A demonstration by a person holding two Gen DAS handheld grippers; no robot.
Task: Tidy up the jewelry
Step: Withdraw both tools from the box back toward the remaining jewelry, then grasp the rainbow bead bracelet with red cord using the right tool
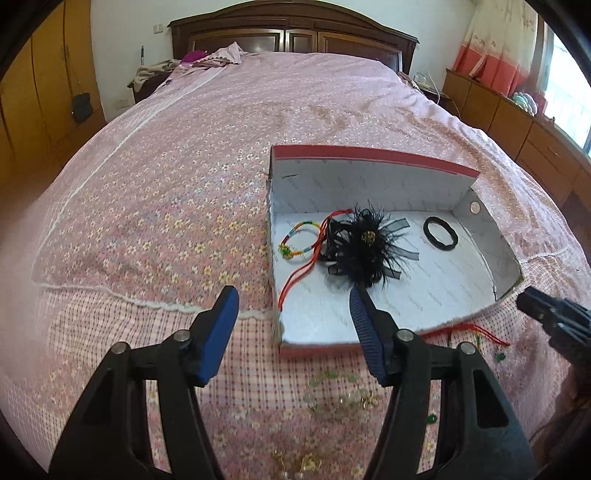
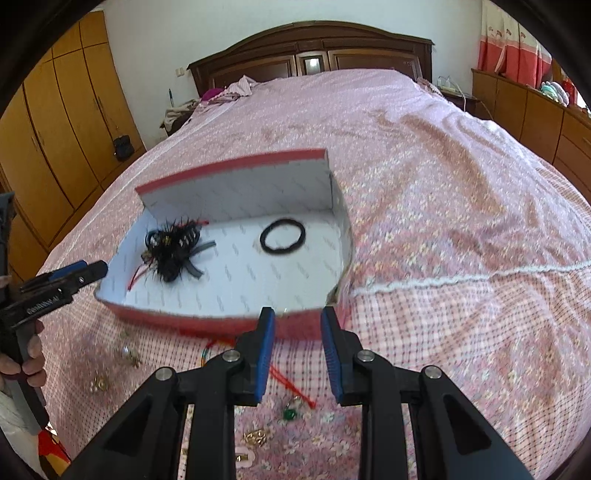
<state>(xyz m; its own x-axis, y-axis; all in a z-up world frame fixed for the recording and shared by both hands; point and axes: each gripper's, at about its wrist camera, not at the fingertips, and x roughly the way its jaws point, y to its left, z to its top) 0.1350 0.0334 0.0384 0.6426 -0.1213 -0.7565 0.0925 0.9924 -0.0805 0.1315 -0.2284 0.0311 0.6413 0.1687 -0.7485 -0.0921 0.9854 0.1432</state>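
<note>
Left wrist view: mounted behind the left gripper (image 1: 291, 299), angled down and forward along the pink floral bedspread (image 1: 184, 166) toward the dark wooden headboard (image 1: 291, 33), close over the near left corner of the shallow white cardboard box with red outer walls (image 1: 369, 157). Right wrist view: behind the right gripper (image 2: 297, 317), same downward tilt, close at the box (image 2: 236, 192) near edge from its right. Shared: box interior, black elastic hair ring (image 1: 440, 239) (image 2: 282, 236), black feathered hair ornament (image 1: 365, 243) (image 2: 171, 243), bed, headboard (image 2: 310, 55).

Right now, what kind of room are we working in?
Almost certainly a bedroom: a large bed with a pink floral cover and a dark wooden headboard, a wooden wardrobe on one side, and a curtained window on the other.
</note>
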